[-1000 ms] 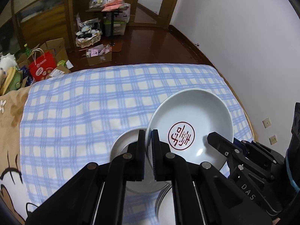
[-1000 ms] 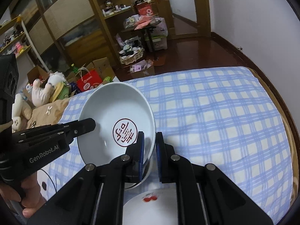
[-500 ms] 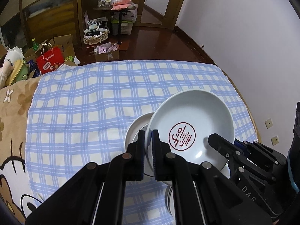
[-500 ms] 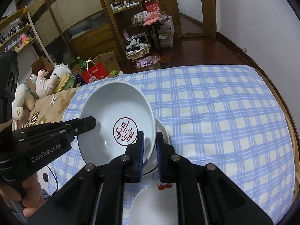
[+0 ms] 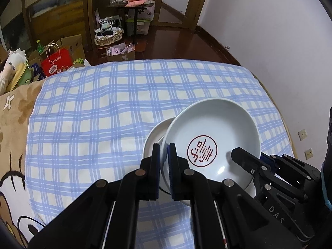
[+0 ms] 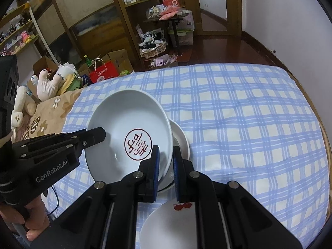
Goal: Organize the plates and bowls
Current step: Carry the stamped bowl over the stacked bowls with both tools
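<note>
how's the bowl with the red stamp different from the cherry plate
The stamped bowl is deep, tilted and gripped at opposite rims by the left gripper and right gripper; the cherry plate is shallow, flat on the checked cloth, ungripped. The bowl's mark is a central round seal; the plate's cherries sit at its edge. Both are white.

Three dishes show: one deep bowl (image 6: pixel 128 132) with a red round mark, one smaller bowl (image 6: pixel 181 140) beneath it, and one white plate (image 6: pixel 166 226) with a red cherry print. There are two black tools, the left tool (image 5: pixel 164 161) and the right tool (image 6: pixel 166 161). One checked cloth (image 6: pixel 249 124) covers the bed, and one red paper bag (image 6: pixel 103 72) and two plush toys (image 6: pixel 51 81) are beyond it.
</note>
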Tool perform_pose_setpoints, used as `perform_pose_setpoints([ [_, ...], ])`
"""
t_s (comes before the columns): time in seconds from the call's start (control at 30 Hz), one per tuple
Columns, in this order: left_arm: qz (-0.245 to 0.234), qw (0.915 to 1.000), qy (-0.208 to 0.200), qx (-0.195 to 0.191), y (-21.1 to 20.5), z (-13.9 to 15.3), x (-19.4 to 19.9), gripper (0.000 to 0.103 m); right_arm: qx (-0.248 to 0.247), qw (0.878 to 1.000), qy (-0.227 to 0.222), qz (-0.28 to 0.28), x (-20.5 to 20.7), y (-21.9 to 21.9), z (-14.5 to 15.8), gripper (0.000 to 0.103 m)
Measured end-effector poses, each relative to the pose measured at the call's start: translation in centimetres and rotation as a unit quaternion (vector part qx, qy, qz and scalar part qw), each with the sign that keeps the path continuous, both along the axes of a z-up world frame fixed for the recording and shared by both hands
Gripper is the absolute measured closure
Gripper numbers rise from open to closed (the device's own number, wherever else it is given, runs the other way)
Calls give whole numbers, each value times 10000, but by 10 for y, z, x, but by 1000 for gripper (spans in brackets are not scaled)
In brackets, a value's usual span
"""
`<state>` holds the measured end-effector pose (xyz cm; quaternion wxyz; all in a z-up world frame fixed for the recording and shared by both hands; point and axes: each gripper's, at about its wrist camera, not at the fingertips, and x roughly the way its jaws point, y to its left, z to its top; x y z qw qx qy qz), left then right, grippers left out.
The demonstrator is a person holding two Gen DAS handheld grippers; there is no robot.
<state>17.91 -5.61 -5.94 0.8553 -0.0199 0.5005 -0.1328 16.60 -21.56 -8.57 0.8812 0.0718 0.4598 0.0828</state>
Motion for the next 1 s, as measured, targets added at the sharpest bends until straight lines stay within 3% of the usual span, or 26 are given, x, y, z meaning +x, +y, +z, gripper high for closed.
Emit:
perform_pose_setpoints([
  [0.53, 87, 9996, 270, -13, 5, -29, 8, 95, 60, 9996, 272, 45, 8, 3, -34, 90],
  [1.0, 46, 9992, 388, 60, 2, -44, 7, 95, 105, 9993, 365, 5, 8, 0, -46, 90],
])
